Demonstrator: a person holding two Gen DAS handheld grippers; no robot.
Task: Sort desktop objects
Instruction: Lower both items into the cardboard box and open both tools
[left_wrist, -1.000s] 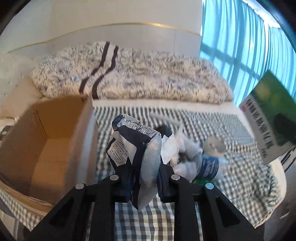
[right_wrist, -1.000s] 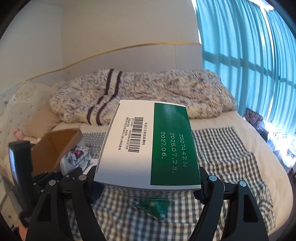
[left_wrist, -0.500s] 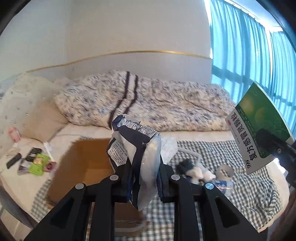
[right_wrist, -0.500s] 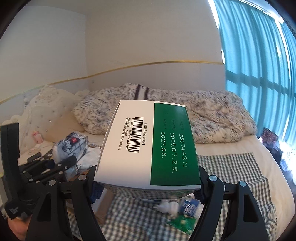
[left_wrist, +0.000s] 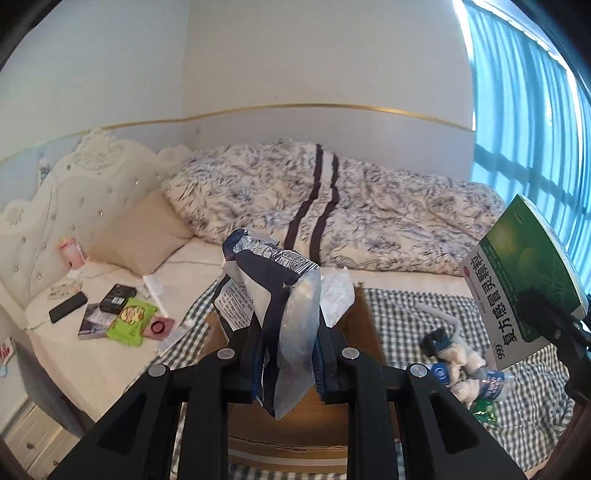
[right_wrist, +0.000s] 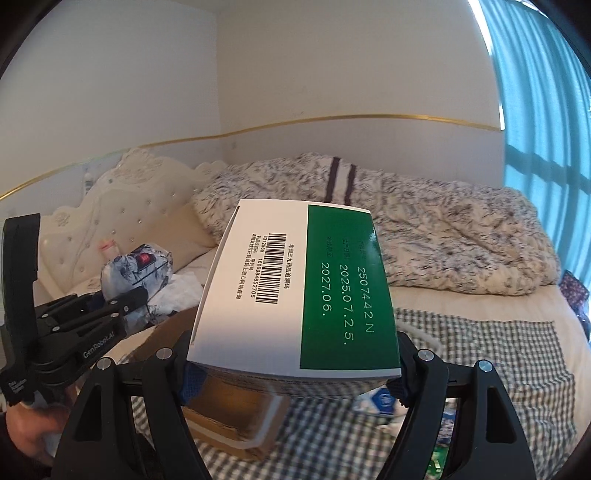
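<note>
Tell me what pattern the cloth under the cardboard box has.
The cloth is a dark-and-white check, clearest in the right wrist view, beneath the cardboard box.

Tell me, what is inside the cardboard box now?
Nothing can be seen inside. The cardboard box lies below the crumpled wrapper in the left gripper, which covers its opening; the right view shows only its outside.

The cardboard box (left_wrist: 364, 325) sits on the bed (left_wrist: 177, 269), bottle (left_wrist: 491, 382) to its right.

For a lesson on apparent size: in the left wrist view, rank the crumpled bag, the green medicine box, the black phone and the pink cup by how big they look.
1. crumpled bag, though it is nearest the camera
2. green medicine box
3. black phone
4. pink cup, close to the phone, so unsure
</note>
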